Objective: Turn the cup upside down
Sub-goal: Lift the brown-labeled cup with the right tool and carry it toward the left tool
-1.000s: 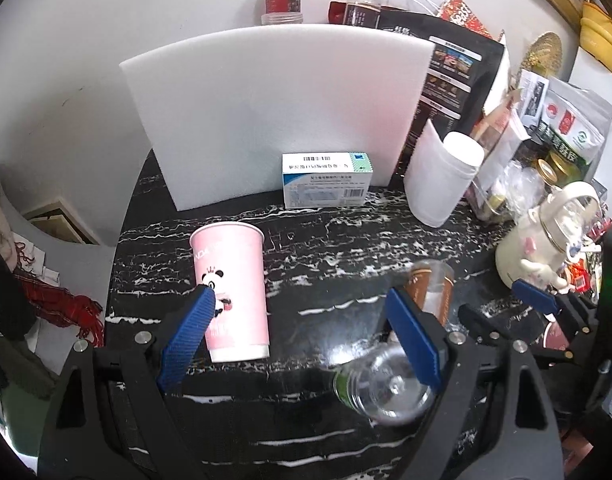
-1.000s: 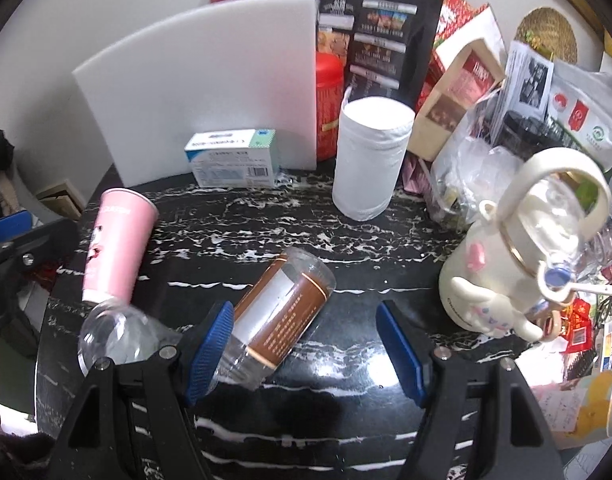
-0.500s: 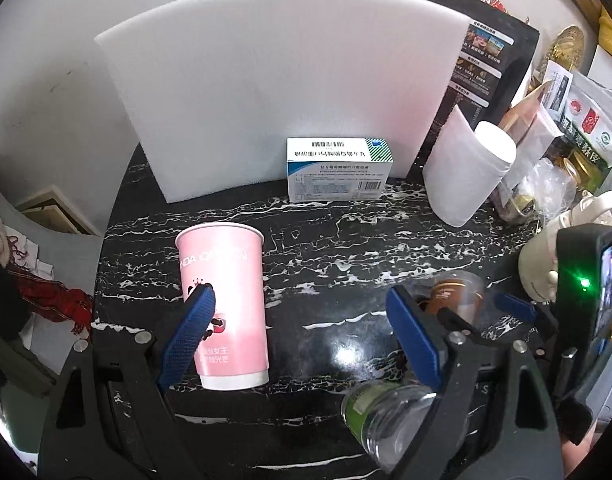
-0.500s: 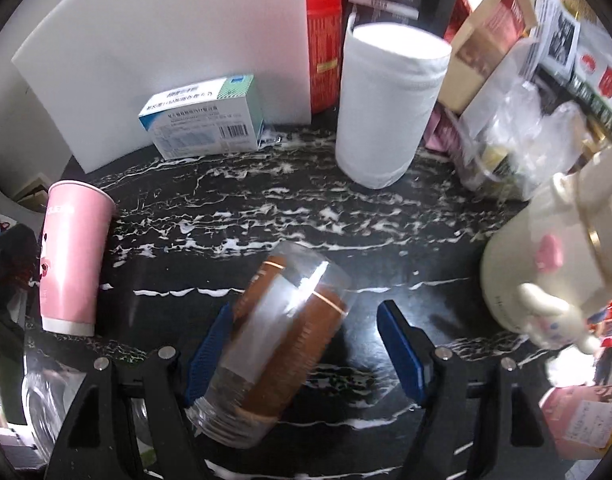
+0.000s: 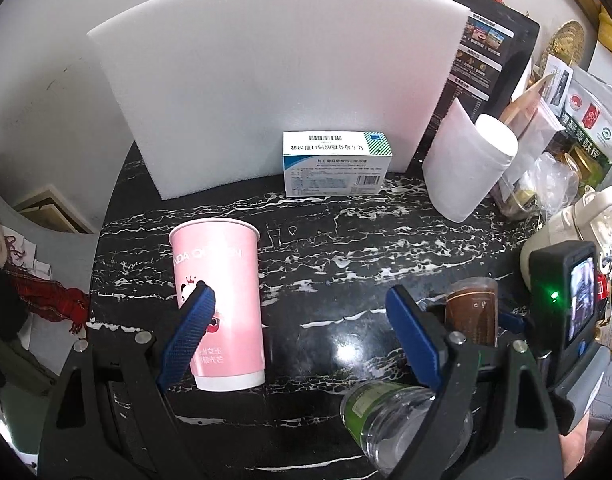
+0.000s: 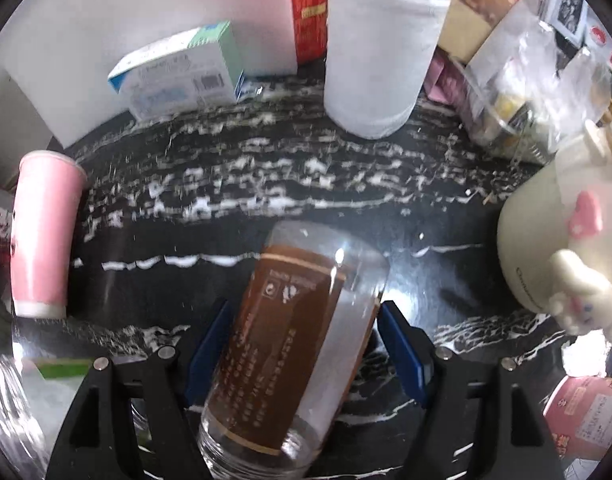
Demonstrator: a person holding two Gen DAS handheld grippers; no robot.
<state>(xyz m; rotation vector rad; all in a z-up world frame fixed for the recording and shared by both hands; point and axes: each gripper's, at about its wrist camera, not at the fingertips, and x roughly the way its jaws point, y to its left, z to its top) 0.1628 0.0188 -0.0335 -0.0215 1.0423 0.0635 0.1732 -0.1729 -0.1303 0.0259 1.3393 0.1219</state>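
Observation:
A pink paper cup [image 5: 222, 300] with a panda print stands on the black marble table [image 5: 337, 256], wide end up; it also shows in the right wrist view [image 6: 42, 236]. My left gripper [image 5: 298, 332] is open, its left finger in front of the cup, not touching it. A clear glass cup with a brown label [image 6: 290, 344] lies tilted between my right gripper's [image 6: 302, 344] fingers, which are wide apart on either side; contact cannot be told. It shows in the left wrist view [image 5: 471, 316] too. A clear bottle with a green label [image 5: 401, 420] lies near my left gripper's right finger.
A white foam board [image 5: 282, 80] stands at the back with a medicine box [image 5: 335, 164] before it. A white paper roll [image 6: 377, 44], snack bags [image 5: 585, 120] and a cream kettle [image 6: 561, 248] crowd the right side. The table's left edge drops off beside the pink cup.
My right gripper has moved forward and down, so the brown-label glass now sits between its fingers. My left gripper has moved slightly forward toward the pink cup.

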